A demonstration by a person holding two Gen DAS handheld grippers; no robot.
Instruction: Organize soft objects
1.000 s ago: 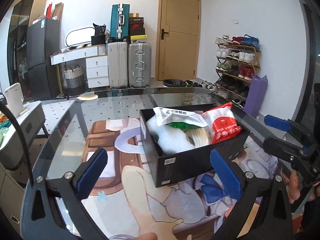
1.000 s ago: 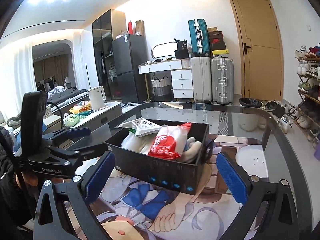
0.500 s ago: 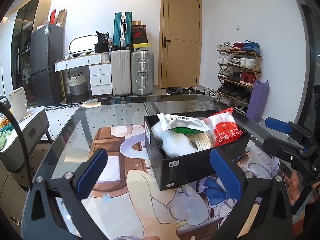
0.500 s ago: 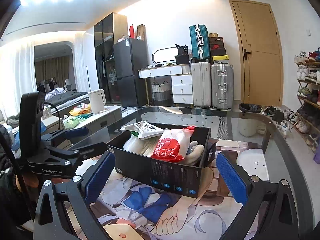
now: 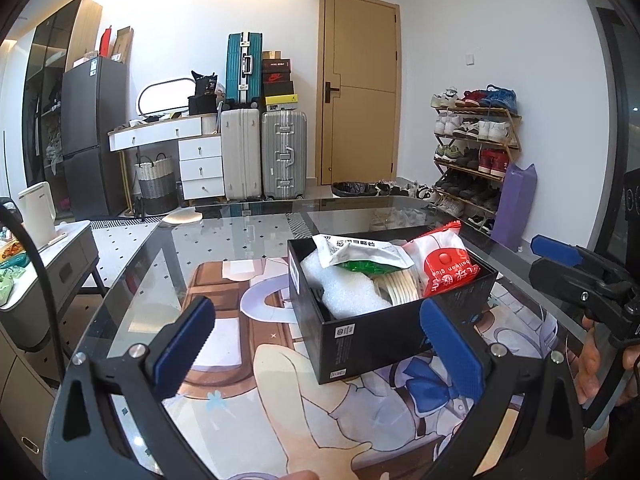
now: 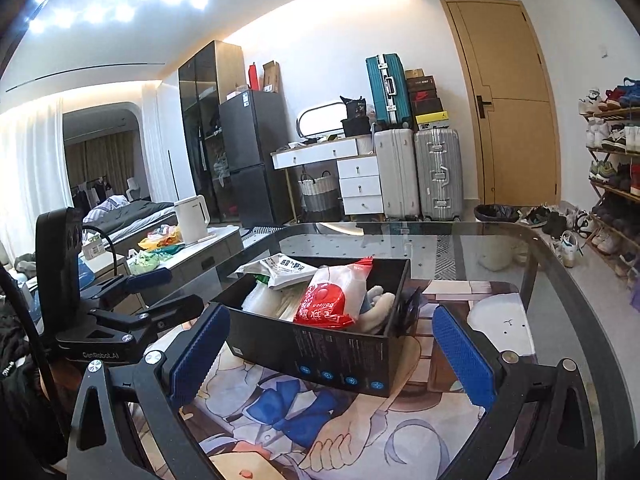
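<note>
A box (image 5: 372, 332) is sitting on a printed mat (image 5: 256, 364) that is lying on a glass table (image 5: 240, 232), just ahead of the left gripper (image 5: 316, 340) and nearer its right finger. The box is lying straight ahead of the right gripper (image 6: 332, 354), between its spread fingers. A foam piece (image 5: 344, 292), a pouch (image 5: 360, 252), a packet (image 5: 444, 264) and a plush toy (image 6: 378, 304) are lying in the box. Suitcases (image 5: 262, 156) are standing beyond the table's far edge, and a shoe rack (image 5: 472, 152) is standing to the far right
</note>
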